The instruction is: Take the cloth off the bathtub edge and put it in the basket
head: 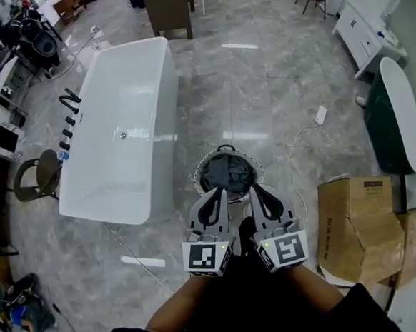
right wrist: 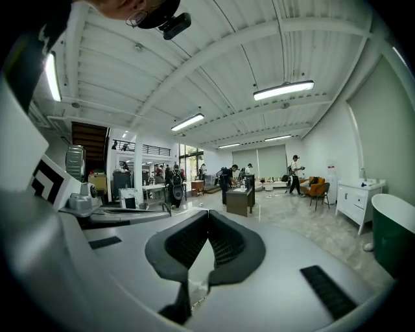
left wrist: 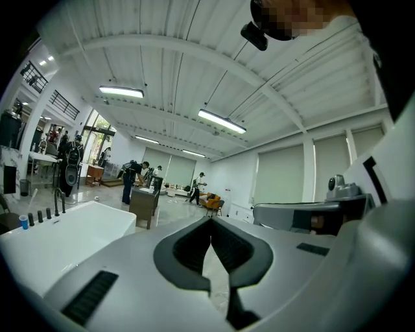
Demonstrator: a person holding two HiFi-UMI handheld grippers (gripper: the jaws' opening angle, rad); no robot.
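In the head view a white bathtub (head: 122, 125) stands on the grey marble floor at the left, with nothing on its rim. Just right of its near end is a round basket (head: 199, 171), and a dark grey cloth (head: 226, 173) lies inside it. My left gripper (head: 221, 190) and right gripper (head: 253, 187) are side by side just short of the basket, both pointing at it. Both are shut and empty. In the left gripper view the left gripper (left wrist: 209, 221) has its pads touching, and the right gripper (right wrist: 207, 213) shows the same in its own view.
Crumpled cardboard boxes (head: 360, 228) sit at the right, a dark green tub (head: 387, 122) beyond them. A power strip (head: 321, 115) and its cable lie on the floor. A dark cabinet (head: 169, 11) stands at the far end, a round stool (head: 40, 175) left of the bathtub.
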